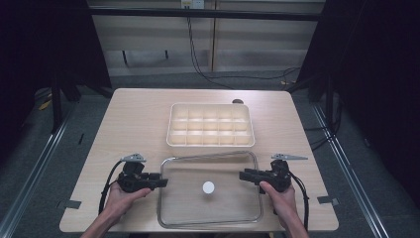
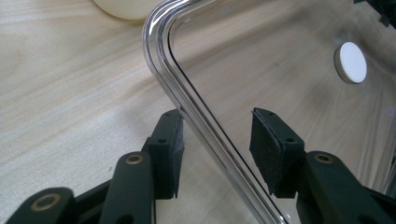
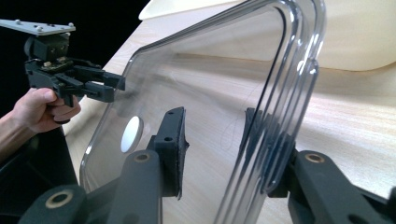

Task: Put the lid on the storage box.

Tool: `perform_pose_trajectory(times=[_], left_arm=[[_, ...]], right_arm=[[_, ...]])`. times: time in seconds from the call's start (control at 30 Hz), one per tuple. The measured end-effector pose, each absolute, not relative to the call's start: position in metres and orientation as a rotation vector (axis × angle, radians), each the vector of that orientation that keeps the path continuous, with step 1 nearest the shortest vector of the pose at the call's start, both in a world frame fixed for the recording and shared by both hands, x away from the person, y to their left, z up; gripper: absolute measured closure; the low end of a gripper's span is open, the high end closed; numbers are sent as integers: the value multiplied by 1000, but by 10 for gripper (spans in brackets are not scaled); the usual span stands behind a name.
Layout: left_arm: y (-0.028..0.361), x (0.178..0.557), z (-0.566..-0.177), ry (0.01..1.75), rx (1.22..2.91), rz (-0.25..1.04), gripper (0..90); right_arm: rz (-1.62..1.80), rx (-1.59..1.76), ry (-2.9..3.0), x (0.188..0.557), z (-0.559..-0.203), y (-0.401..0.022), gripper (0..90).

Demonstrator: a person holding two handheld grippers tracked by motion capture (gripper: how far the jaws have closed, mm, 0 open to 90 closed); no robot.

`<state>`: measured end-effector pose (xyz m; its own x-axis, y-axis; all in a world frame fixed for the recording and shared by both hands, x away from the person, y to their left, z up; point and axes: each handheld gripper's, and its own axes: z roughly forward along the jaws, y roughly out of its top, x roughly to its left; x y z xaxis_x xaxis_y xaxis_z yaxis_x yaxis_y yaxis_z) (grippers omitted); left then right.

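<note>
Cream compartment tray [image 1: 211, 144] on table [image 1: 138, 119]

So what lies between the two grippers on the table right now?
The clear lid with its white round disc, seen in the high view; each gripper straddles one side edge.

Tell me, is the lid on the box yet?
Not yet. The clear lid lies flat on the table, in front of the open box. The left hand-held gripper and right hand-held gripper each straddle a lid edge, jaws not clamped. Gripping, lifting and covering the box look left.
</note>
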<state>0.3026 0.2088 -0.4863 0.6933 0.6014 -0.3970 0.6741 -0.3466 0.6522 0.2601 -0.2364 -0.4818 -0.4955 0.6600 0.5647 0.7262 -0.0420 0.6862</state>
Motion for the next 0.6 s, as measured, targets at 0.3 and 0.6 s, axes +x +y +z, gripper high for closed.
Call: perform_pose_trajectory(times=[0.3, 0.6], left_arm=[[211, 301, -479, 956, 2024, -70, 608], [213, 298, -473, 924, 2006, -41, 641]], right_arm=[[-1542, -1611, -2171, 262, -481, -233, 532], [-1470, -1663, -2270, 263, -482, -226, 423]])
